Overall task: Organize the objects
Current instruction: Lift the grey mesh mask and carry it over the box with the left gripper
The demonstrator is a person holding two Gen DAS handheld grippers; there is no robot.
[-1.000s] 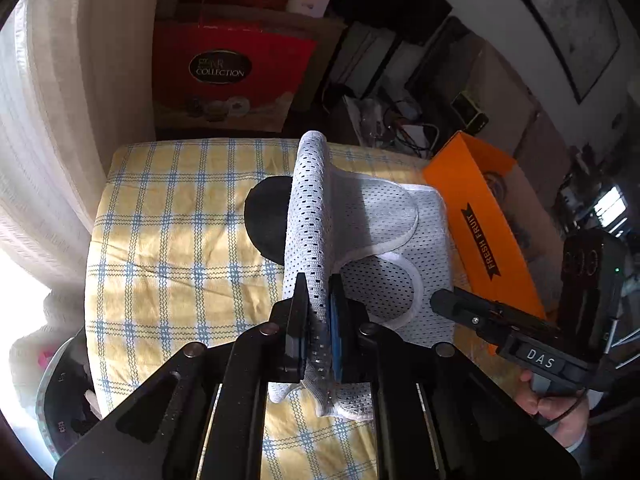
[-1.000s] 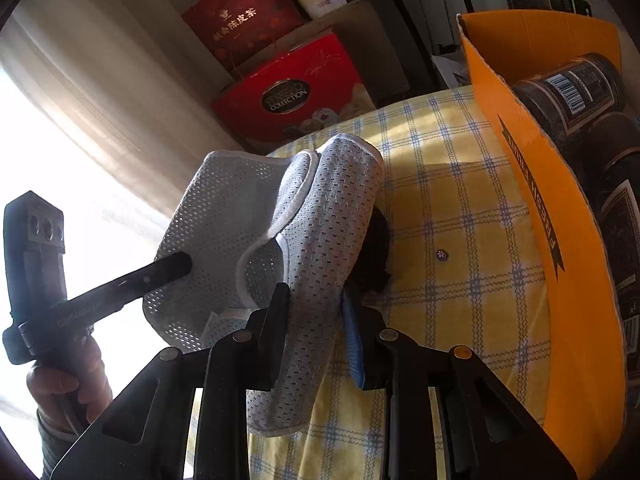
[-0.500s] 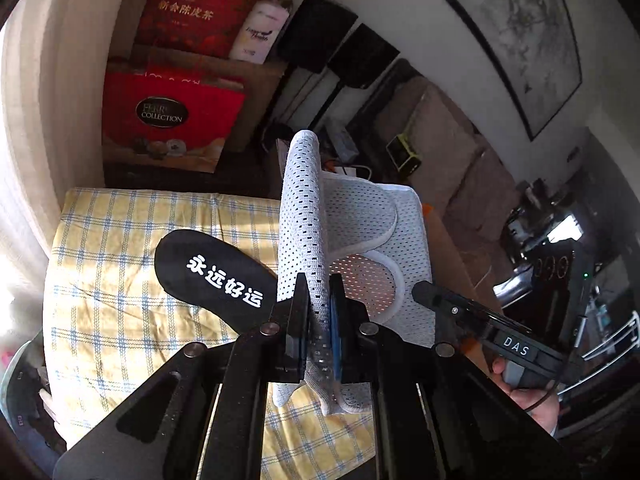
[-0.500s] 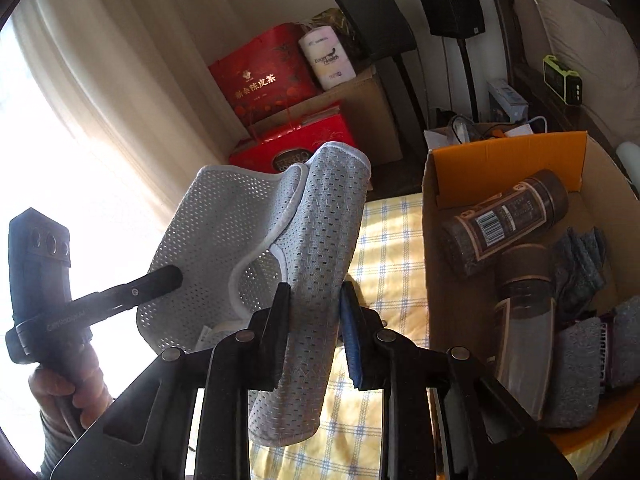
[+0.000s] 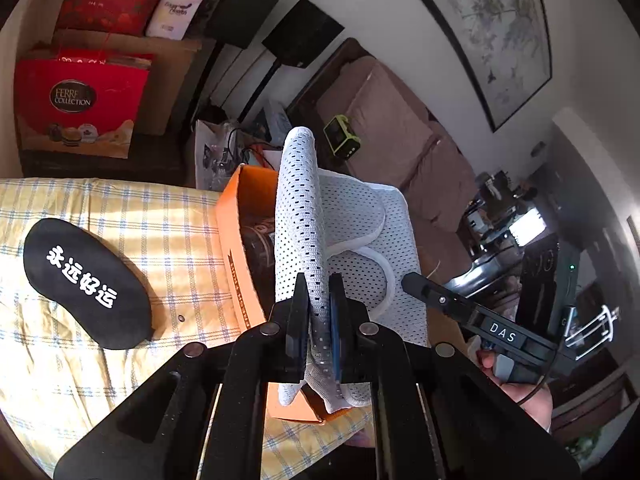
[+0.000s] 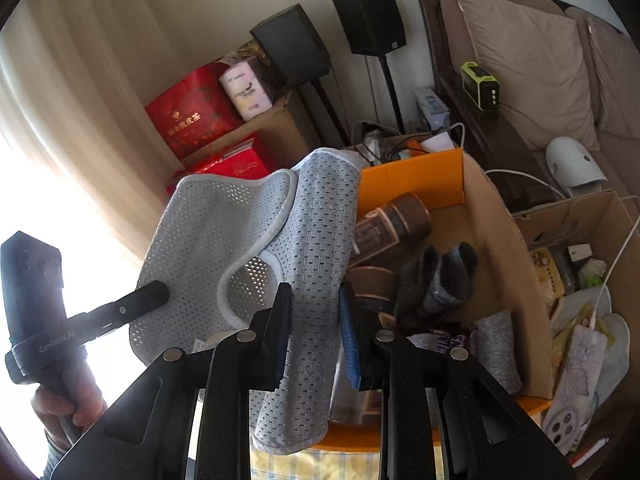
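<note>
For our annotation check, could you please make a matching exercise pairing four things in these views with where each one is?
Things:
1. white mesh garment
2. black eye mask
3. grey socks
4. brown canister

Places:
A. lying flat on the checked tablecloth
B. lying on its side at the far end of the orange box
C. clamped between left gripper and right gripper, in the air
D. in the box, nearer than the canister

Pairs: 1-C, 2-A, 3-D, 4-B
</note>
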